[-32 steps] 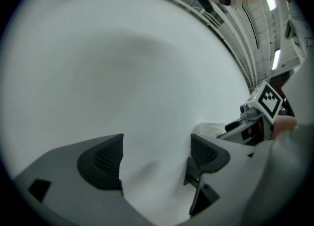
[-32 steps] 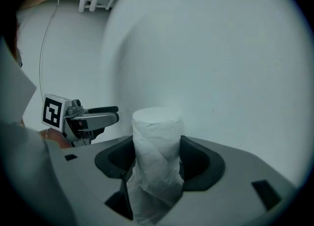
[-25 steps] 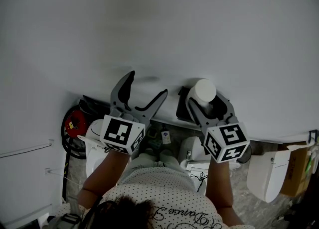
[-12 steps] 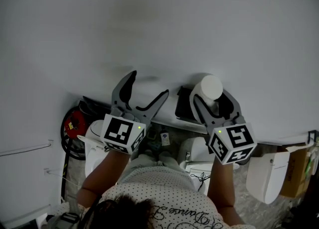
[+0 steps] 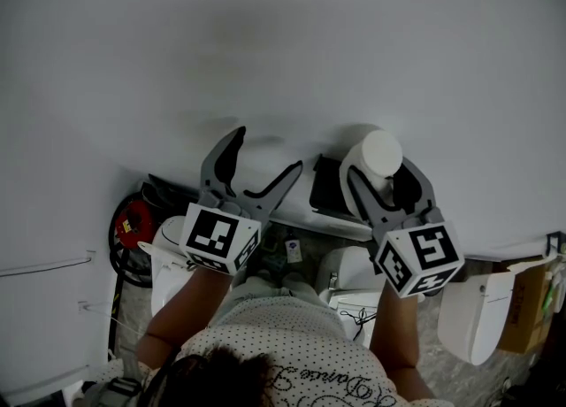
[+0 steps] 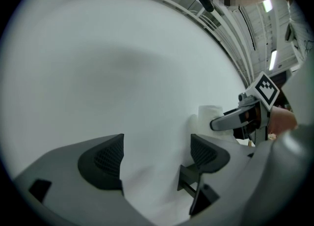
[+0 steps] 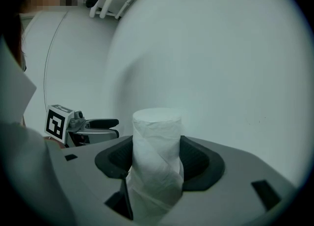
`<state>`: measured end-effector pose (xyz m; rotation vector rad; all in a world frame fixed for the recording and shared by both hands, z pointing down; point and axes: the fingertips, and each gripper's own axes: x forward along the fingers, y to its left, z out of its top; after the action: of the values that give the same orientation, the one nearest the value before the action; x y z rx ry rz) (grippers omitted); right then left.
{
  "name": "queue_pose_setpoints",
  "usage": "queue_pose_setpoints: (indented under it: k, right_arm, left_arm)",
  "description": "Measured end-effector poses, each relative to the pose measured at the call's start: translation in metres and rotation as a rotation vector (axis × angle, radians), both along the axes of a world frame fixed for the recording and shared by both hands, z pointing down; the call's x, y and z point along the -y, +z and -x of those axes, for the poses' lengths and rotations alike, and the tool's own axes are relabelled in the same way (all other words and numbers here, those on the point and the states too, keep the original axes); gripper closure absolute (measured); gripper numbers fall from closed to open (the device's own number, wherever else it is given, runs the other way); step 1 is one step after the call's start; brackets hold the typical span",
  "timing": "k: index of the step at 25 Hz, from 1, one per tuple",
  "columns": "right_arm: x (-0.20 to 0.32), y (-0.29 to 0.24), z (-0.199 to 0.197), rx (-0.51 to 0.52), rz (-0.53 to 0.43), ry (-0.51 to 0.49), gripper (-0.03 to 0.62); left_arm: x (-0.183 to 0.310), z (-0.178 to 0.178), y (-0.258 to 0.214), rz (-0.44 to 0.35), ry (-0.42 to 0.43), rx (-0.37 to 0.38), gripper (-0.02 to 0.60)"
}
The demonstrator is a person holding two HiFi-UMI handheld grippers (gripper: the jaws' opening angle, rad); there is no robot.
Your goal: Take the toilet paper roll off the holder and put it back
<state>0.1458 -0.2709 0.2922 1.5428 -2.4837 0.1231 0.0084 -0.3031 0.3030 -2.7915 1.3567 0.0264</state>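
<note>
A white toilet paper roll (image 5: 376,156) stands upright between the pads of my right gripper (image 5: 382,180), which is shut on it. In the right gripper view the roll (image 7: 157,131) fills the gap of that gripper (image 7: 156,163), with both dark pads against its sides. A black holder (image 5: 325,188) sits on the wall just left of the roll. My left gripper (image 5: 263,156) is open and holds nothing, level and facing the white wall. Its own view shows that gripper (image 6: 157,156) with bare wall in its gap. The roll (image 6: 208,116) and the right gripper (image 6: 245,117) appear off to its right.
The white wall (image 5: 283,51) fills most of the head view. Below are a red object (image 5: 133,216) at the left, white toilet fixtures (image 5: 478,308) and a cardboard box (image 5: 532,295) at the right. The person's dotted shirt (image 5: 292,352) is at the bottom.
My right gripper has risen a little with the roll in it, drifting slightly right of the black holder. The left gripper has stayed where it was.
</note>
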Motion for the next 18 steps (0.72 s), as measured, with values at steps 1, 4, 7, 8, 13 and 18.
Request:
queue_pose_setpoints:
  k: [1, 4, 7, 8, 13, 18]
  right_arm:
    - [-0.001, -0.001, 0.000, -0.001, -0.003, -0.002, 0.313]
    - [-0.002, -0.006, 0.001, -0.007, -0.011, -0.003, 0.313]
    - [-0.004, -0.012, -0.003, -0.008, -0.018, 0.008, 0.313]
    - [-0.005, -0.013, -0.006, -0.007, -0.018, 0.013, 0.313]
    - [-0.008, -0.016, -0.016, -0.011, -0.018, 0.032, 0.313]
    - [-0.011, -0.024, -0.019, -0.019, -0.039, 0.041, 0.313]
  left_arm:
    - [0.000, 0.000, 0.000, 0.000, 0.001, 0.000, 0.170]
    - [-0.001, -0.001, -0.001, 0.001, 0.005, -0.003, 0.170]
    - [-0.002, -0.002, -0.004, 0.001, 0.011, -0.006, 0.170]
    - [-0.002, -0.004, -0.004, 0.001, 0.014, -0.006, 0.170]
    - [-0.002, -0.011, -0.004, 0.001, 0.025, -0.010, 0.170]
    - [-0.003, -0.012, -0.005, -0.003, 0.029, -0.012, 0.170]
